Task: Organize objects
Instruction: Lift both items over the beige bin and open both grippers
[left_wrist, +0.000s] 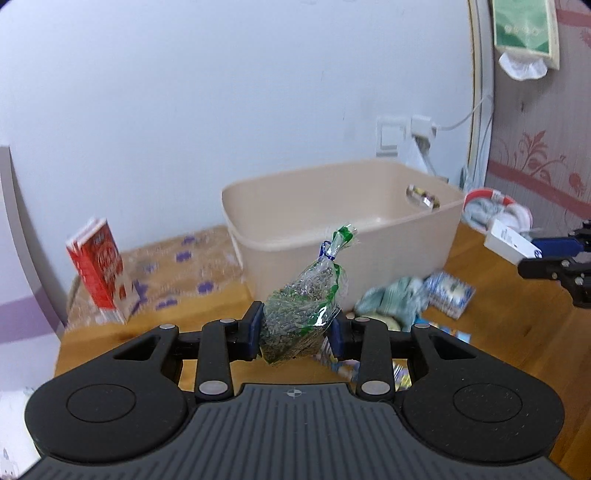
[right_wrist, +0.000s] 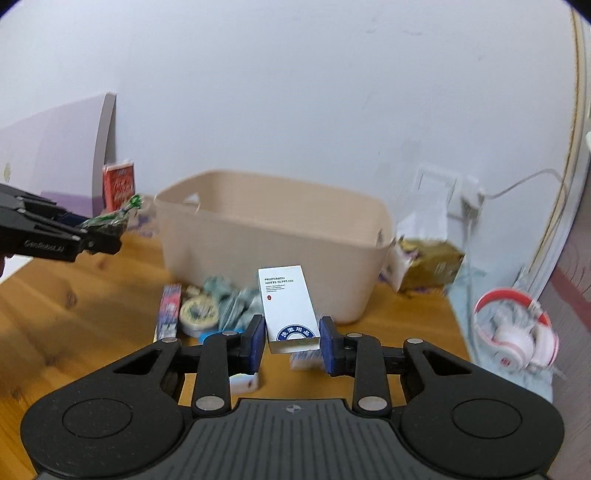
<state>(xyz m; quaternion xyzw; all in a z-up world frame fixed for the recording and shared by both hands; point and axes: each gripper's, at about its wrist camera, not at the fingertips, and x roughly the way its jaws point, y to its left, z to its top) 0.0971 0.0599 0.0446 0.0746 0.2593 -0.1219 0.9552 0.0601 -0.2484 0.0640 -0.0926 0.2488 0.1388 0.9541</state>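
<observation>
Beige plastic bin (left_wrist: 343, 221) waiting ahead on wooden table (right_wrist: 74, 295); left gripper (left_wrist: 295, 332) clamping crinkly tea bag (left_wrist: 303, 314), right gripper (right_wrist: 291, 343) pinching white hotel-supplies box (right_wrist: 288, 306); carrying both above rim before letting go.

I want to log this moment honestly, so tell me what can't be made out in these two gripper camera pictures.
- Bin floor: in the right wrist view the near wall hides the inside.
- Small items on the table before the bin: motion blur in both views; the round tin label is unreadable.
- White box small print: too small to read in the right wrist view.
- Right gripper: cut off by the left wrist view's edge.
- Bag contents: crinkled, glary plastic hides them.
</observation>
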